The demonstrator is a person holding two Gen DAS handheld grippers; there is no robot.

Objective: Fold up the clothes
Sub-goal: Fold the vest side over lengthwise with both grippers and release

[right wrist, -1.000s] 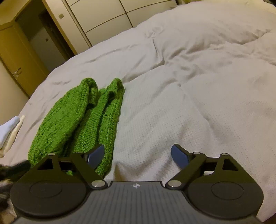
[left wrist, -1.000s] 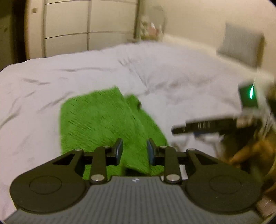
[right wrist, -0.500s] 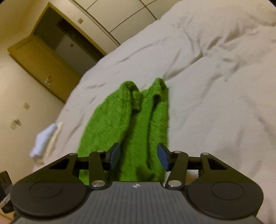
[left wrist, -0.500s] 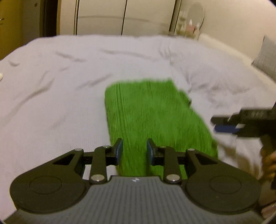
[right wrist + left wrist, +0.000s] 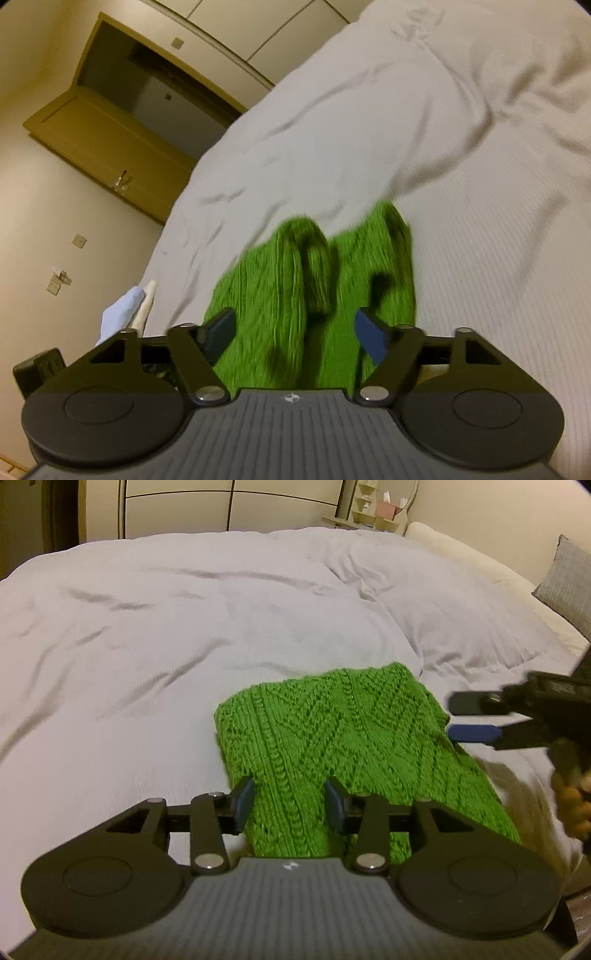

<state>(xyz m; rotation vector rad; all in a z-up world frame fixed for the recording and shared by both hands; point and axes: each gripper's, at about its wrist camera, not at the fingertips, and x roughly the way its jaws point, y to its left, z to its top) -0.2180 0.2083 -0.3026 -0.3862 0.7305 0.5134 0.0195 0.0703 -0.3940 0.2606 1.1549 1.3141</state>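
Observation:
A green knitted sweater [image 5: 332,746] lies folded on the white bed; in the right wrist view [image 5: 303,295] it is blurred, with two rolled folds at its far end. My left gripper [image 5: 286,805] is open and empty, its fingers just above the sweater's near edge. My right gripper [image 5: 295,332] is open and empty, hovering over the sweater's near end. It also shows in the left wrist view [image 5: 469,718] at the sweater's right edge, fingers apart.
The white duvet [image 5: 184,627] covers the bed, with wrinkles. A grey cushion [image 5: 565,587] lies at the far right. Wardrobe doors [image 5: 177,509] stand behind the bed. A pale blue and cream cloth [image 5: 125,314] lies at the bed's left edge, near a wooden door [image 5: 110,122].
Both grippers opened wider. The left view swung left, leaving the sweater right of centre. The right gripper tilted and came closer over the sweater.

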